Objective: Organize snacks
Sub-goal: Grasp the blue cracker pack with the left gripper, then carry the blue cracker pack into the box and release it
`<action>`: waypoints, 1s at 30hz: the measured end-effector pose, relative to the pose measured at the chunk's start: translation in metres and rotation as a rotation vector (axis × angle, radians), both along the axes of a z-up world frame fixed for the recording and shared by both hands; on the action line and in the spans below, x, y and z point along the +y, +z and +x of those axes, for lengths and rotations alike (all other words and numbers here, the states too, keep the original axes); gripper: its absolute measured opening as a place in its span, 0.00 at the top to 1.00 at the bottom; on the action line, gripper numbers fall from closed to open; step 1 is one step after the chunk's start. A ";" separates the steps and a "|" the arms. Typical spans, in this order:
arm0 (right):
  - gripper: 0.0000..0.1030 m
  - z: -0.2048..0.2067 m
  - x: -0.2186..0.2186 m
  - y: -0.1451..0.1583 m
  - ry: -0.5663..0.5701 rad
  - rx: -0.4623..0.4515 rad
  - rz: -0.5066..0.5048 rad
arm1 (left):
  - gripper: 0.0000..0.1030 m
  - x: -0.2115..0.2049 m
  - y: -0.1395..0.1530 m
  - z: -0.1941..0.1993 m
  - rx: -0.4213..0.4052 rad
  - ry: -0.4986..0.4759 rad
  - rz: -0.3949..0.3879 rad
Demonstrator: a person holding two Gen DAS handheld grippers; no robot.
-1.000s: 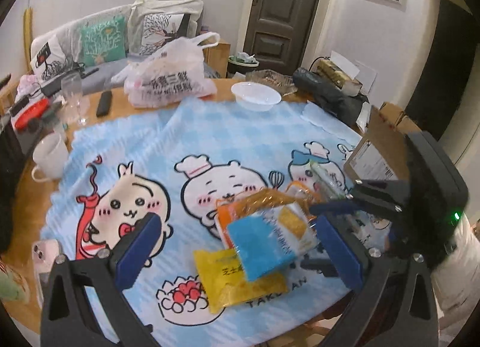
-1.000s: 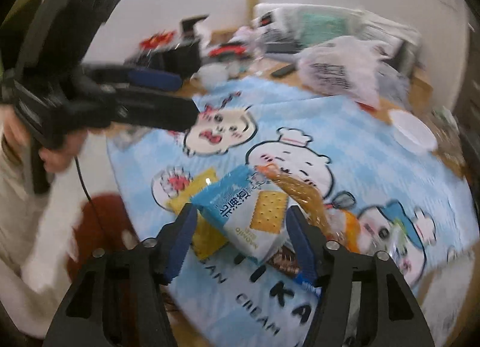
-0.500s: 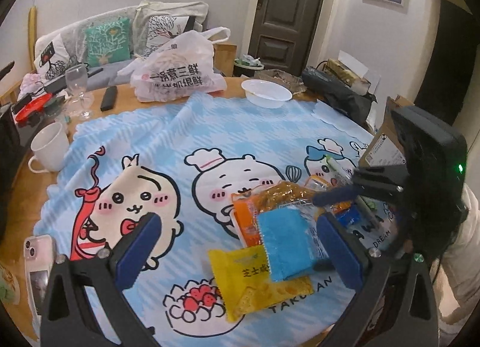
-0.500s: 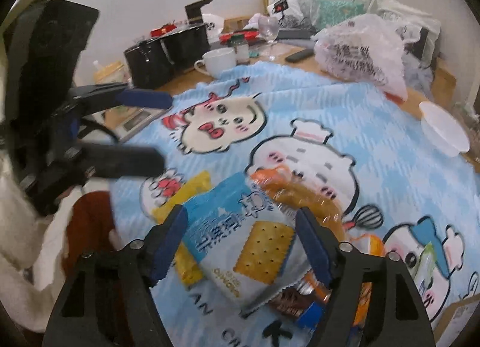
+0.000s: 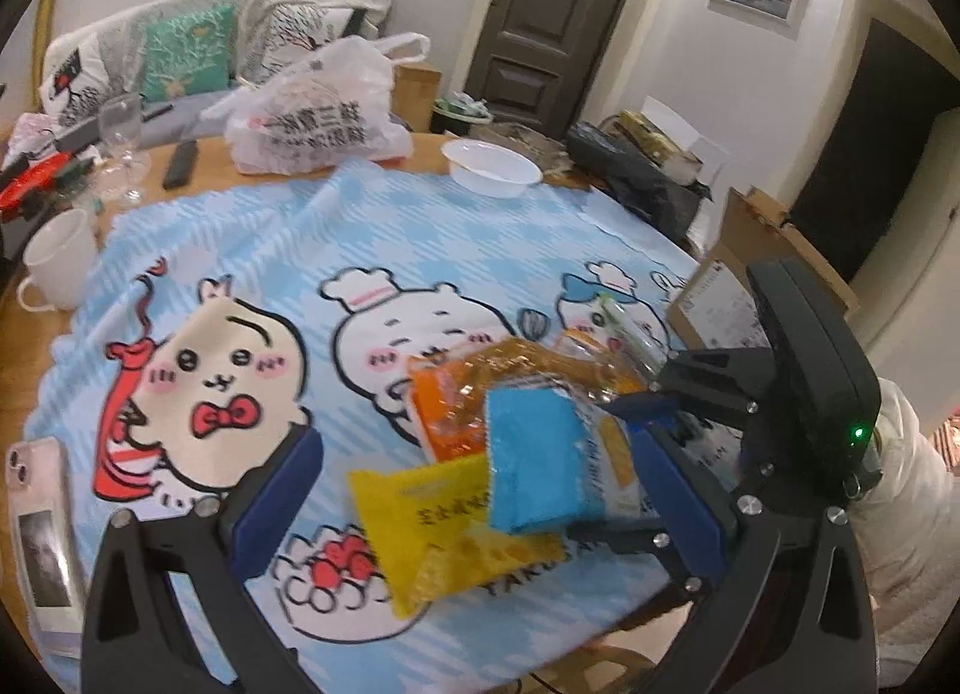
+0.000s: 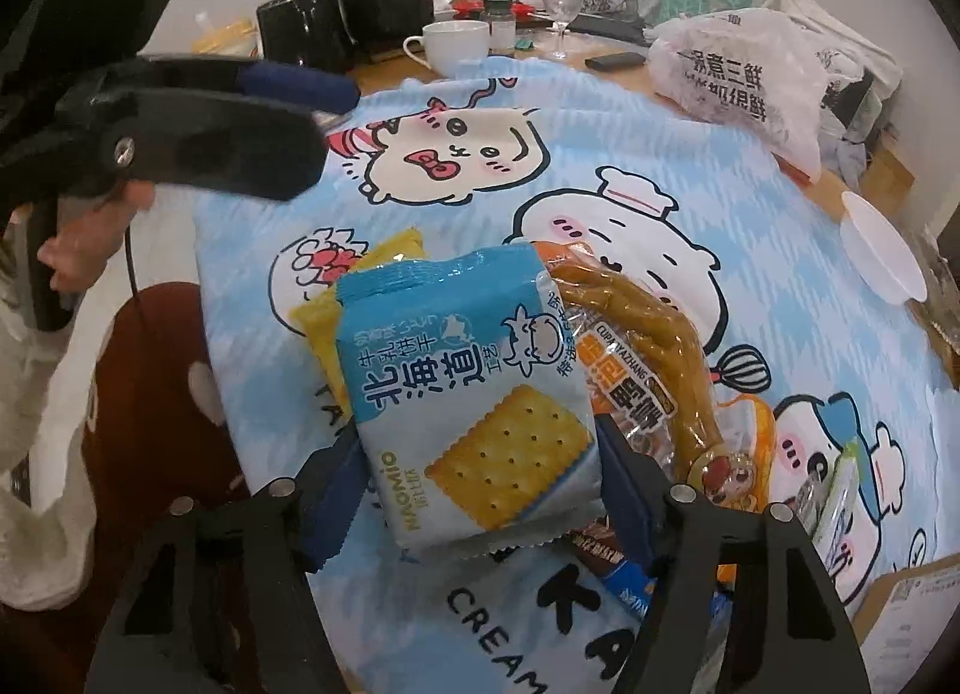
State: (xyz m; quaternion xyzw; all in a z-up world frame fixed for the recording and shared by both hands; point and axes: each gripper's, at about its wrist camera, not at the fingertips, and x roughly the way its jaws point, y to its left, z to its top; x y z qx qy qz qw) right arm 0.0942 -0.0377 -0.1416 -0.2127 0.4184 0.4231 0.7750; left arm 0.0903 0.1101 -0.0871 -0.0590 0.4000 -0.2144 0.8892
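Observation:
My right gripper is shut on a blue cracker packet and holds it above the snack pile; the packet also shows in the left wrist view. Under it lie a yellow packet, an orange packet of chicken feet and smaller wrapped snacks on the blue cartoon tablecloth. My left gripper is open and empty, low over the table's near edge, with the pile ahead of its fingers. It shows from the side in the right wrist view.
A white plastic bag, a white bowl, a white mug, wine glasses and a remote stand at the table's far side. A phone lies at the left edge. A cardboard box stands at the right.
My right gripper has closed on the blue cracker packet and lifted it nearer the camera. My left gripper has stayed open and shifted a little closer to the pile.

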 end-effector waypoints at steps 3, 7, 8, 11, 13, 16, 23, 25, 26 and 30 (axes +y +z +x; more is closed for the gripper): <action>0.36 -0.004 -0.006 0.004 -0.048 -0.029 0.010 | 0.01 -0.011 -0.002 0.001 0.015 -0.023 -0.001; 0.36 -0.004 -0.020 0.013 -0.113 -0.016 0.091 | 0.03 -0.025 -0.004 0.004 0.038 -0.057 -0.043; 0.36 -0.005 -0.025 0.017 -0.124 -0.015 0.118 | 0.09 -0.029 -0.003 0.005 0.040 -0.064 -0.058; 0.36 -0.010 -0.034 0.029 -0.153 -0.029 0.173 | 0.30 -0.037 0.003 0.008 0.039 -0.096 -0.116; 0.36 -0.014 -0.040 0.040 -0.172 -0.040 0.219 | 0.41 -0.044 0.012 0.008 0.030 -0.117 -0.152; 0.36 -0.020 -0.052 0.061 -0.203 -0.059 0.297 | 0.55 -0.053 0.034 0.005 -0.011 -0.157 -0.207; 0.36 -0.030 -0.084 0.108 -0.264 -0.119 0.406 | 0.56 -0.091 0.094 -0.005 -0.129 -0.209 -0.164; 0.36 -0.035 -0.097 0.122 -0.275 -0.157 0.414 | 0.56 -0.104 0.106 -0.005 -0.144 -0.224 -0.154; 0.36 -0.038 -0.102 0.127 -0.280 -0.173 0.416 | 0.56 -0.115 0.114 -0.004 -0.152 -0.236 -0.145; 0.36 -0.041 -0.137 0.145 -0.327 -0.201 0.434 | 0.56 -0.156 0.133 0.001 -0.176 -0.270 -0.117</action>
